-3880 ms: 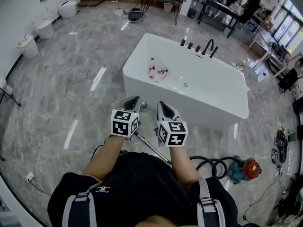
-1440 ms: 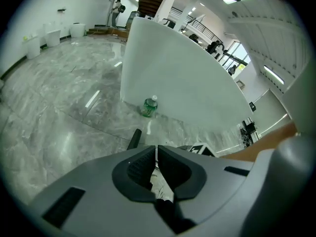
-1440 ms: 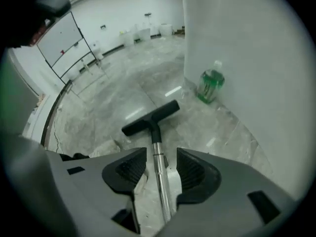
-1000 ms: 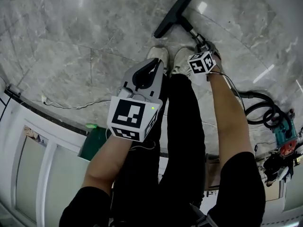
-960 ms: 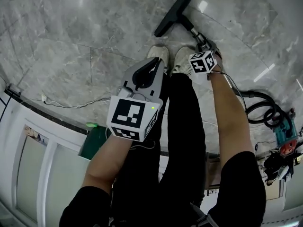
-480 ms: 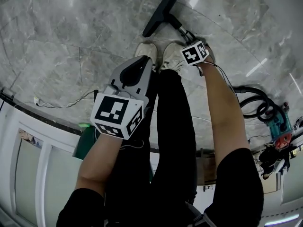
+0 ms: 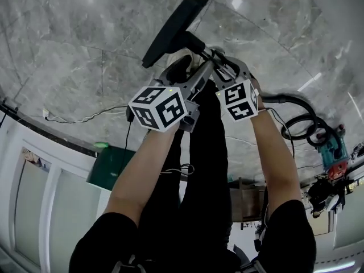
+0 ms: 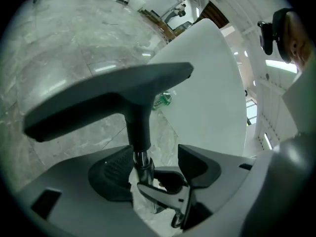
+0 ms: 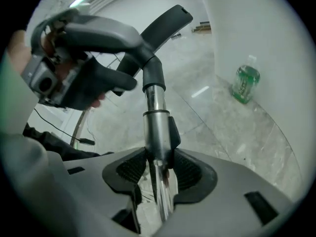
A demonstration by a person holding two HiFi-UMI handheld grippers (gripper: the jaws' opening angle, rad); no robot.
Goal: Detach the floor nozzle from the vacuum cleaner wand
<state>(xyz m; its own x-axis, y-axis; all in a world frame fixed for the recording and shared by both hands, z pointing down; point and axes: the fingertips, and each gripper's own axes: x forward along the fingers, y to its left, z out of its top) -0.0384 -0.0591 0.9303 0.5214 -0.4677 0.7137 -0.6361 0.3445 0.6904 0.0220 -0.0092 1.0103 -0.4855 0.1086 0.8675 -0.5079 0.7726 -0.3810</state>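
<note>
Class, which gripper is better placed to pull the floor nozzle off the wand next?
Left, probably. The left gripper has just opened its fingers, which straddle the joint under the floor nozzle, ready to close and pull. The right gripper is clamped on the wand, bracing it.

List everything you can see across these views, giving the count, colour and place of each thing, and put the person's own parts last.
floor nozzle: 1, black, on the wand's far end
wand: 1, silver, running through both pairs of jaws
hose: 1, black, looped on the floor, right
vacuum cleaner body: 1, teal and red, beside the hose
bottle: 1, green, on the floor by the bathtub
bathtub: 1, white, on the floor
left gripper: 1, grey, jaws have just been opening, wand between them unclamped
right gripper: 1, grey, shut on the wand
arms: 2, bare, reaching down to the grippers
</note>
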